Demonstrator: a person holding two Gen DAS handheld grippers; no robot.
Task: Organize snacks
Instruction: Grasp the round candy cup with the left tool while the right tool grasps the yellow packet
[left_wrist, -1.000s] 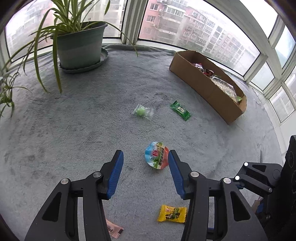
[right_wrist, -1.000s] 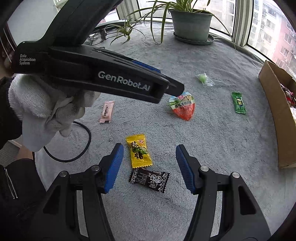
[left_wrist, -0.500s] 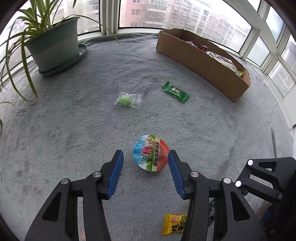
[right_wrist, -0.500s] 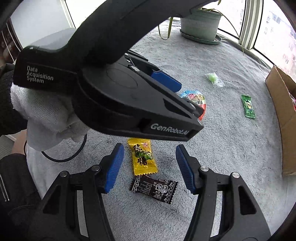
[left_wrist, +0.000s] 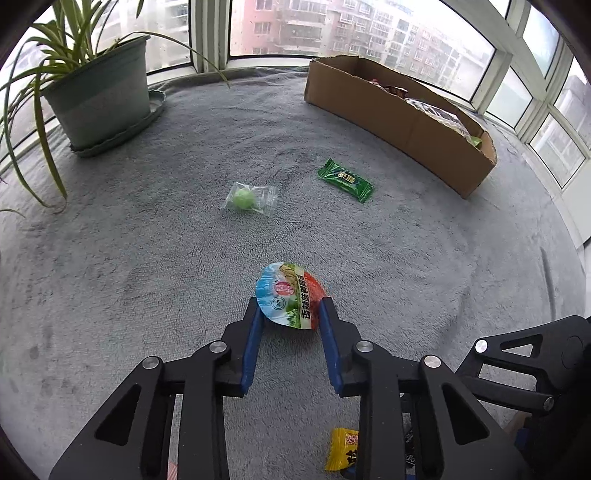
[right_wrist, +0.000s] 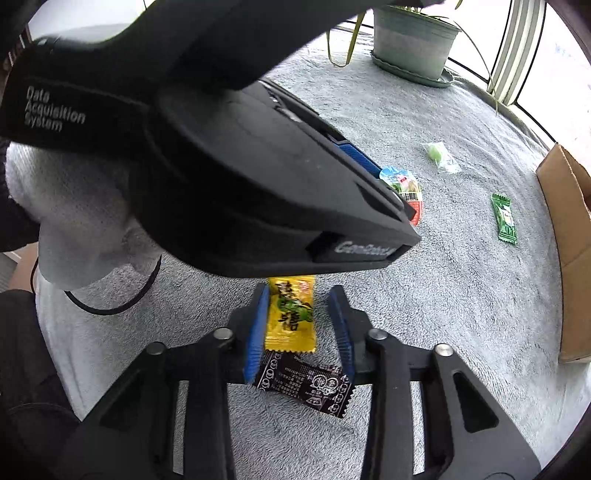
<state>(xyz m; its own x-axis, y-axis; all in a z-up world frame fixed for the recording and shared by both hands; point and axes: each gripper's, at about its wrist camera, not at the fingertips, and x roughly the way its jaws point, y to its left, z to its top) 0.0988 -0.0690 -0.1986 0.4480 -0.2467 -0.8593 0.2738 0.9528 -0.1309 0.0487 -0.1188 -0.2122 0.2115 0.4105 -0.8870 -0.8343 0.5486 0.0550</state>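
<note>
- My left tongs (left_wrist: 290, 306) have their blue pads pressed against both edges of the round foil-lidded snack cup (left_wrist: 290, 295), which sits on the grey fleece tabletop (left_wrist: 147, 258).
- Ahead lie a clear-wrapped green ball candy (left_wrist: 249, 198) and a green candy bar (left_wrist: 346, 180), then the cardboard box (left_wrist: 399, 122).
- My right tongs (right_wrist: 300, 306) stand slightly apart around the yellow candy (right_wrist: 291, 314); whether they touch it I cannot tell. A black wrapper (right_wrist: 306, 382) lies just beside it.

Black gripper (left_wrist: 290, 310); blue pads (left_wrist: 252, 339); white glove (right_wrist: 74, 221)
</note>
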